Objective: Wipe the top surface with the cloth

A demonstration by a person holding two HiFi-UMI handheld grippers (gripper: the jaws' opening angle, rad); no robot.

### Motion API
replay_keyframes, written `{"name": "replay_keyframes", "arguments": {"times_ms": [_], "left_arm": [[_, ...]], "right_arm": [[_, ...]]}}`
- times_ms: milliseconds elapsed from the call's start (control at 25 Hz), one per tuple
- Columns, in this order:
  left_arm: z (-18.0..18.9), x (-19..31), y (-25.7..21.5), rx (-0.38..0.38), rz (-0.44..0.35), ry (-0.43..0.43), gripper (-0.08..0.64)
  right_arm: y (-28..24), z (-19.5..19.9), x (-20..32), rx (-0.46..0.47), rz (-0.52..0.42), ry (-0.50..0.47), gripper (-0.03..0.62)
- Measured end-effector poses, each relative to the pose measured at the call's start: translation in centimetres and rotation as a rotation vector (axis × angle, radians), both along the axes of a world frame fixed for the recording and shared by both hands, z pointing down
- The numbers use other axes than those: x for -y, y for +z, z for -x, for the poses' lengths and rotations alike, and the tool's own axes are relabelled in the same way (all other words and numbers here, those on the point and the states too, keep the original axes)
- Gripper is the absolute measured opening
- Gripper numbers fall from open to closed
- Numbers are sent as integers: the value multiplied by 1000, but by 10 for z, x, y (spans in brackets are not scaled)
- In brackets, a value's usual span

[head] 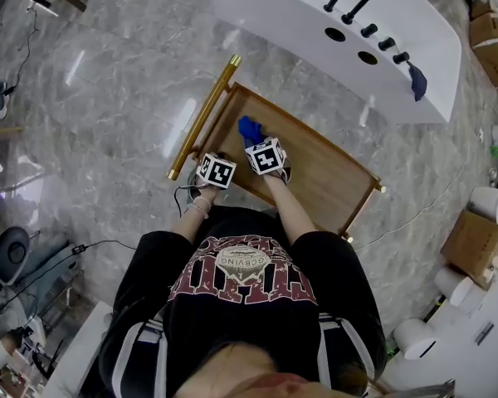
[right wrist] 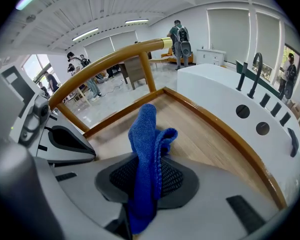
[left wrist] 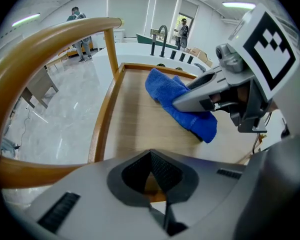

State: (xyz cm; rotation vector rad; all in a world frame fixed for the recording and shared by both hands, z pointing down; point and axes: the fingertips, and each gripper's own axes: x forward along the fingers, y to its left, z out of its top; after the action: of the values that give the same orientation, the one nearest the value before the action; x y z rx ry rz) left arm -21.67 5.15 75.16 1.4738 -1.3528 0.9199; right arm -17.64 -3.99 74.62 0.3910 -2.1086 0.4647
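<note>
Right gripper view: right gripper [right wrist: 148,180] pinched shut on the bunched, upright blue terry cloth [right wrist: 146,134] above the wooden top surface [right wrist: 205,144]; left gripper [left wrist: 151,168] closed, empty.

The blue terry cloth [head: 249,128] is gripped in the right tool [head: 254,139] and rests on the rectangular wooden counter [head: 332,172]. The left tool [head: 209,161] is placed just left, at the near edge. A long white basin unit [head: 299,15] stands behind.
</note>
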Motion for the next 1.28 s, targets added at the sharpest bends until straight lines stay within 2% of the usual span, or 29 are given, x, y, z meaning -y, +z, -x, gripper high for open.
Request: {"name": "replay_keyframes", "arguments": {"times_ms": [600, 1280], "left_arm": [[25, -7, -2, -15, -6, -65, 49], [42, -31, 0, -33, -22, -147, 49]], "right_arm": [[0, 36, -7, -3, 0, -54, 94], [-1, 76, -19, 39, -11, -94, 94]]}}
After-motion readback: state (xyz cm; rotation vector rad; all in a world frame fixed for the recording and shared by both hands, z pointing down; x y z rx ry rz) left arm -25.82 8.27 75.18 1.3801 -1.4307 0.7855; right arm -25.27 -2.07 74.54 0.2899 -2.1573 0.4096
